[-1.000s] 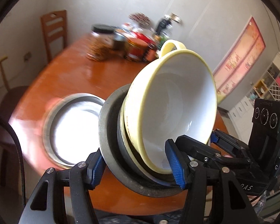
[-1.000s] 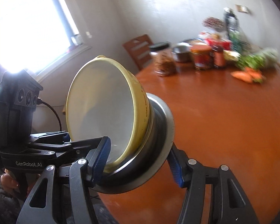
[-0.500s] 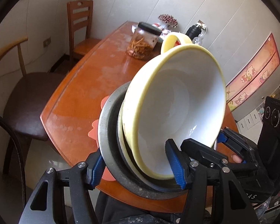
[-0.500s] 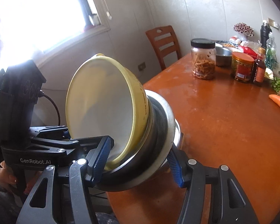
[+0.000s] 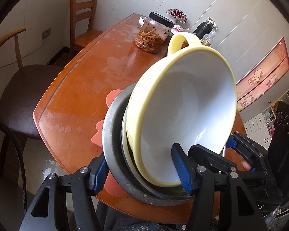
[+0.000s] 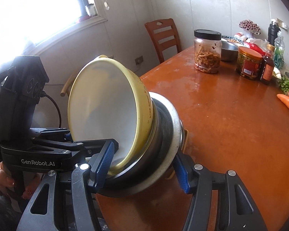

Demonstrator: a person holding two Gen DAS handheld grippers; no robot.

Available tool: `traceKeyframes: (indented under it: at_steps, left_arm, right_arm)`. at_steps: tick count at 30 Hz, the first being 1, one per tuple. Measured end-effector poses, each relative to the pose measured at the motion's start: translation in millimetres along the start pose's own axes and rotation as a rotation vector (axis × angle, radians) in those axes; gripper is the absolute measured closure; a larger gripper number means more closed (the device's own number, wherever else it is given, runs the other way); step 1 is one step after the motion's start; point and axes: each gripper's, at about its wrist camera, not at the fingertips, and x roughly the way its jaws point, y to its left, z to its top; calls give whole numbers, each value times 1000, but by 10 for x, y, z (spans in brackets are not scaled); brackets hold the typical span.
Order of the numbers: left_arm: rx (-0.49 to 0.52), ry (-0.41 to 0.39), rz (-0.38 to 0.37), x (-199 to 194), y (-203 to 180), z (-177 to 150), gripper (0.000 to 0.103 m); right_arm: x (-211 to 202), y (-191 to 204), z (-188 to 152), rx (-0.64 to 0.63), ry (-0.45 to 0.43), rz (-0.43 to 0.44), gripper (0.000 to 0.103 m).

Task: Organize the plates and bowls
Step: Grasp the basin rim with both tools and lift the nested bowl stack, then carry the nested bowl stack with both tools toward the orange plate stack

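Note:
A yellow bowl [image 5: 183, 115] with a white inside and a loop handle sits nested in a grey metal dish [image 5: 113, 134], with another dark rim between them. My left gripper [image 5: 140, 171] is shut on one side of this stack, one pad inside the bowl and the other under the metal rim. My right gripper [image 6: 143, 166] is shut on the opposite side of the yellow bowl [image 6: 106, 111] and metal dish [image 6: 169, 134] in the same way. Each view shows the other gripper across the stack. The stack hangs over a coral mat [image 5: 113, 98] at the table's near corner.
On the orange wooden table [image 6: 231, 134] stand a black-lidded jar [image 6: 208, 52], a red-lidded jar [image 6: 248, 63], a sauce bottle [image 6: 267, 69], a steel bowl [image 6: 228, 51], greens and carrots [image 6: 287, 100]. A dark-seated chair [image 5: 25, 96] and a wooden chair [image 5: 82, 19] stand beside the table.
Both grippers carried the stack across the table and a little down, to its near corner. The metal plate seen on the table a second ago is out of view; a coral mat shows beneath.

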Motion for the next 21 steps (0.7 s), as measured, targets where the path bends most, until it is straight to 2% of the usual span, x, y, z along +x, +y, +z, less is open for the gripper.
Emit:
traceKeyframes:
  at_steps: [21]
  left_arm:
    - [28, -19, 26, -13, -36, -84, 41]
  right_arm:
    - [13, -2, -40, -8, 6, -2, 41]
